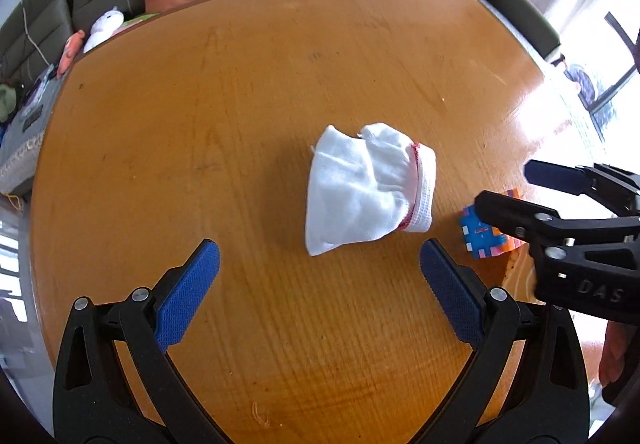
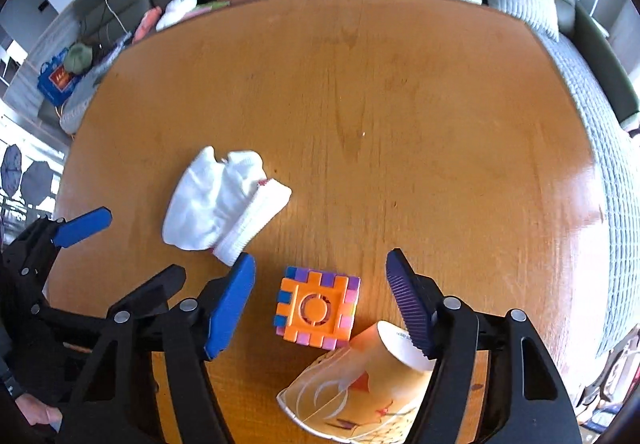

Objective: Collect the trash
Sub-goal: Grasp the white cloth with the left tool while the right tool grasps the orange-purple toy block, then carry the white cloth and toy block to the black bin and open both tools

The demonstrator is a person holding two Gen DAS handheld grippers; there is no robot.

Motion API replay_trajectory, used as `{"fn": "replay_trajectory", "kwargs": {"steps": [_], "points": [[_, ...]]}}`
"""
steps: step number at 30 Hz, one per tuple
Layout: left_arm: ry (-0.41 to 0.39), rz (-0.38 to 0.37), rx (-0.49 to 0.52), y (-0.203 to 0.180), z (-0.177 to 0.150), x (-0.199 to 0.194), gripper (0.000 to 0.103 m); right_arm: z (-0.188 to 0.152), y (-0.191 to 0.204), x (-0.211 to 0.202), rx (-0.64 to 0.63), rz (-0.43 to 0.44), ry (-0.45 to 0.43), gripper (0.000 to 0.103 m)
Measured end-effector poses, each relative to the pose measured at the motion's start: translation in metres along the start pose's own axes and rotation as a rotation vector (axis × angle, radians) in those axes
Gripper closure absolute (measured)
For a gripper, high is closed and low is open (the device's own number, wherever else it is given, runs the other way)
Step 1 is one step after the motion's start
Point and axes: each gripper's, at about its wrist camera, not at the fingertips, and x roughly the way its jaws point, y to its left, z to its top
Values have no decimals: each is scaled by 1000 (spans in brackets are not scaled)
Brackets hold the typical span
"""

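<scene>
Worktop was rounded, glossy orange-brown wood with visible grain, glare on its right side. Behind it: grey-green sofa, two rust-orange cushions, pale quilted throw.

Counted on it: one white knit sock, bunched, ribbed cuff with red stitching; one plastic puzzle cube, orange with blue, purple and pink notched edges; one crumpled paper cup on its side, touching the cube.

Left tongs were open, empty, sock just ahead of the blue textured pads. Right tongs were open, straddling the cube without touching it; the right pad overlapped the cup rim, contact unclear.
</scene>
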Motion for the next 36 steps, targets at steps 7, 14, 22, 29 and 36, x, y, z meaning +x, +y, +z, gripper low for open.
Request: {"fn": "replay_trajectory", "kwargs": {"steps": [7,14,22,29,36], "points": [[20,25,43,-10,-1,9,6,-5,-11,18,10,37,69,57],[26,12,26,-15,8,16,6,8,-37,7,76,21,-16,62],[-16,19,69,-42,36,40,19,19,-74,5,142,13,-32,62],[-68,64,87,-47,32,41,75,14,-75,-4,144,10,-67,62],[-101,1,39,-28,17,11,75,15,-43,-26,108,8,-111,62]]}}
